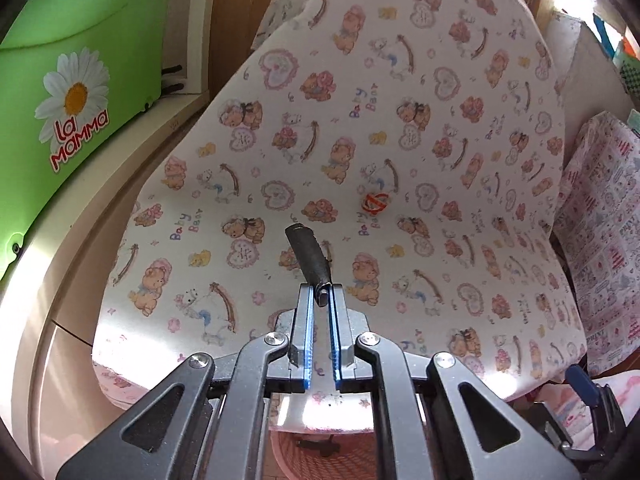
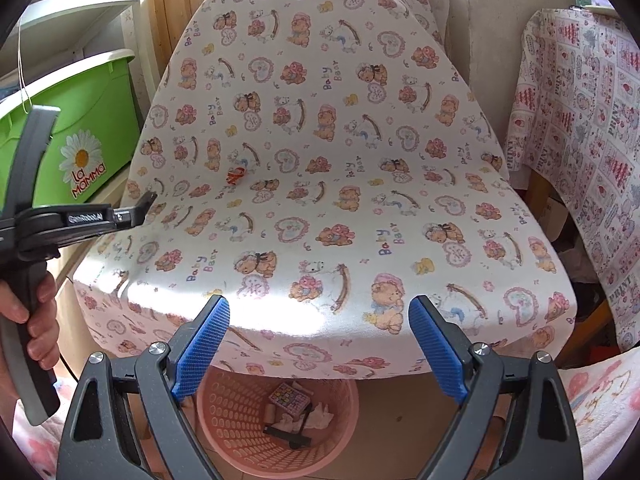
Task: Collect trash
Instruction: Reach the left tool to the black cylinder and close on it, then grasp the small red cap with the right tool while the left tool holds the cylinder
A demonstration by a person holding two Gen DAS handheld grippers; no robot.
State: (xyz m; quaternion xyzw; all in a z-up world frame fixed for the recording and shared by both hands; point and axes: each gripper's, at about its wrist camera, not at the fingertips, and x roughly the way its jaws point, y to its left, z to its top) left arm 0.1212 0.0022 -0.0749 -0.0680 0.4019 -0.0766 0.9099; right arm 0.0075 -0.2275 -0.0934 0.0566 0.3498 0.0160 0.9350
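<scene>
Between the left tool's (image 1: 321, 300) pads, a black stick (image 1: 309, 256) points forward-left, away.

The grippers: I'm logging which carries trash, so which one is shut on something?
The left gripper, clamped on a black stick-like item. The right gripper is wide open, holding nothing.
</scene>
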